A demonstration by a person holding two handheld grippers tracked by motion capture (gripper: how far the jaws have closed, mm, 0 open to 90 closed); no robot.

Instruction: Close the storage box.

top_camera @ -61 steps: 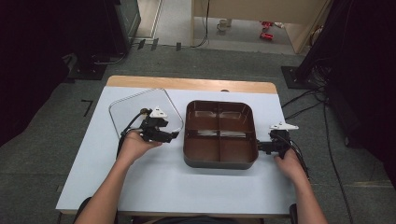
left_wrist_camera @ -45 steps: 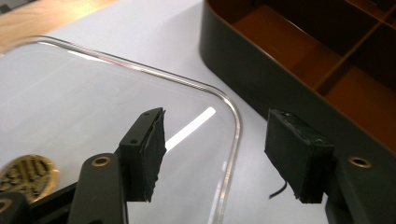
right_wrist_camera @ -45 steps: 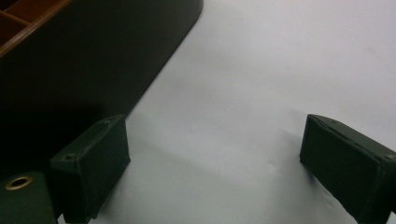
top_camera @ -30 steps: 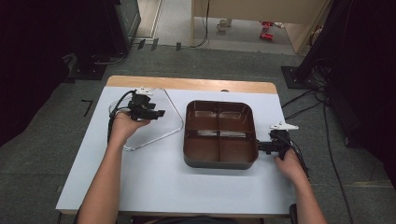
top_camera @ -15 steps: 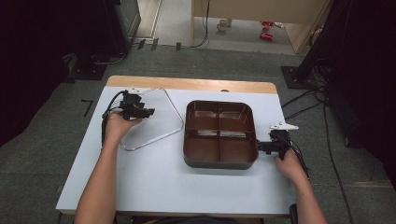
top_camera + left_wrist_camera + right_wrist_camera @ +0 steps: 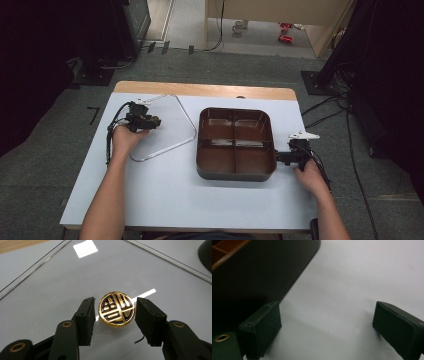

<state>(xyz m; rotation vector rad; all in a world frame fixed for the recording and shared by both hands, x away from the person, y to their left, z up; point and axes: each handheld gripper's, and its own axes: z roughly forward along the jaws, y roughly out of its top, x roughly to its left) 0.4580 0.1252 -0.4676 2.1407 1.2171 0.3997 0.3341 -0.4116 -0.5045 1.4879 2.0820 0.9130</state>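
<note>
Left hand-held gripper (image 6: 115,315) stands apart around the lid (image 6: 165,129) knob (image 6: 116,309), not yet clamped; lid off the tray (image 6: 235,172); right hand-held gripper (image 6: 325,330) apart beside it.

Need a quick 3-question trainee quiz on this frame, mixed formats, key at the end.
1. True or false: the left claw is already shut on the gold knob of the clear lid.
2. Multiple choice: where is the right claw?
A. inside a compartment of the brown tray
B. at the right edge of the brown tray, near its front corner
C. over the clear lid
3. Fill in: the brown tray has ___ compartments, and they look empty.

Key:
1. False. The jaws stand on either side of the knob with a gap on each side.
2. B
3. four
</note>
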